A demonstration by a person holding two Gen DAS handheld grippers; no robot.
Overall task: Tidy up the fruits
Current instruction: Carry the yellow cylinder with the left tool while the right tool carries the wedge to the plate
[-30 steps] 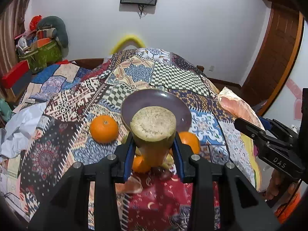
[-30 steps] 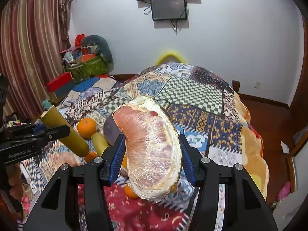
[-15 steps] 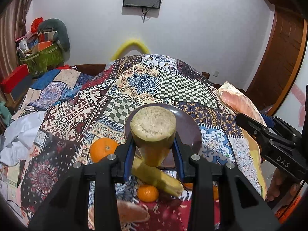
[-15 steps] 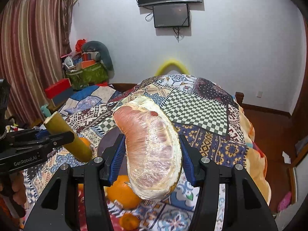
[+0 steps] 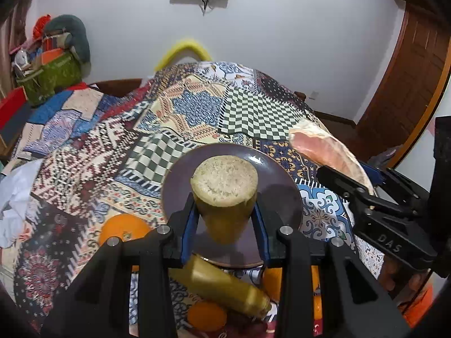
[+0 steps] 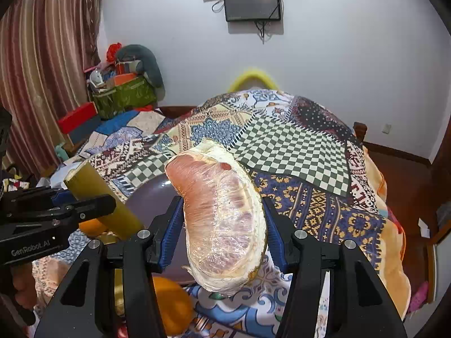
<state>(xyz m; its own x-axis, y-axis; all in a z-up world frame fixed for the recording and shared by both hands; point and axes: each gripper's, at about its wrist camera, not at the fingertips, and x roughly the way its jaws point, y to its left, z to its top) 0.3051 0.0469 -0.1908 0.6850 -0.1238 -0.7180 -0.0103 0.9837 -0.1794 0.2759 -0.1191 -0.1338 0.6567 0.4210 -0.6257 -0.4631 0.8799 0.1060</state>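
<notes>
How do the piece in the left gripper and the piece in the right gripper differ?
The sugarcane piece is a yellow-green cylinder with a flat, pale, fibrous cut end; the pomelo wedge is a curved pink crescent with white pith under clear wrap. The sugarcane fits narrowly between the left gripper fingers; the pomelo bulges well beyond the right gripper. Both are clamped and held above the purple plate.
</notes>
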